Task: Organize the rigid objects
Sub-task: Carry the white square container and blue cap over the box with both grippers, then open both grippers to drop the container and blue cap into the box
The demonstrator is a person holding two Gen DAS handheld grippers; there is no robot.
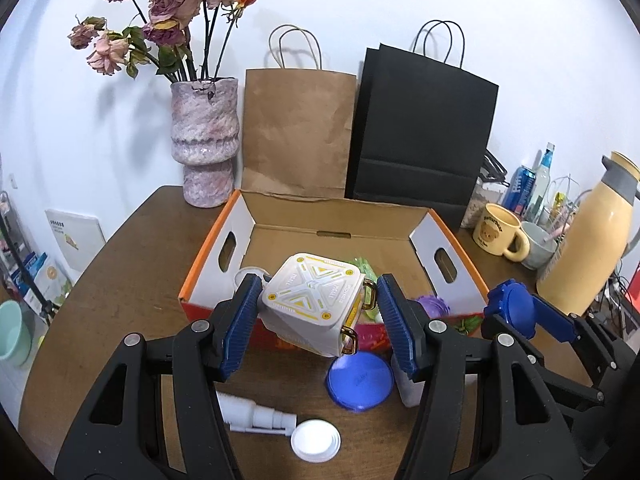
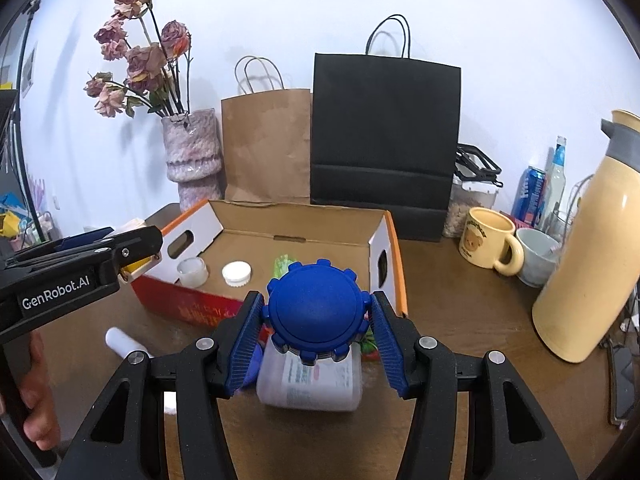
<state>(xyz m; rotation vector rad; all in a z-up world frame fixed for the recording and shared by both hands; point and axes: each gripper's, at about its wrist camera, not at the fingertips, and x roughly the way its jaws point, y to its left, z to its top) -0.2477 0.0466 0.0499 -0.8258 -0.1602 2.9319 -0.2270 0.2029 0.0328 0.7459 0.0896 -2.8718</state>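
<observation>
In the left wrist view my left gripper (image 1: 319, 296) is shut on a white cube-shaped case (image 1: 312, 300) with yellow markings and gold handles. It hangs over the front wall of the open cardboard box (image 1: 444, 240). My right gripper (image 2: 316, 304) is shut on a knobbed blue cap (image 2: 316, 316), held above a white labelled bottle (image 2: 310, 380) on the table. Beside the box, the left wrist view shows that cap (image 1: 518, 310) off to the right. The right wrist view shows my left gripper (image 2: 140, 258) at the left with the case (image 2: 138, 267) in it.
A flat blue lid (image 1: 359, 380), a white spray tube (image 1: 256, 416) and a white cap (image 1: 316, 440) lie on the wooden table (image 1: 132, 280). Inside the box are a white cap (image 2: 237, 273) and a small clear cup (image 2: 193, 272). A vase (image 1: 206, 140), paper bags (image 1: 296, 132), a mug (image 1: 498, 230) and a thermos (image 1: 588, 240) stand around.
</observation>
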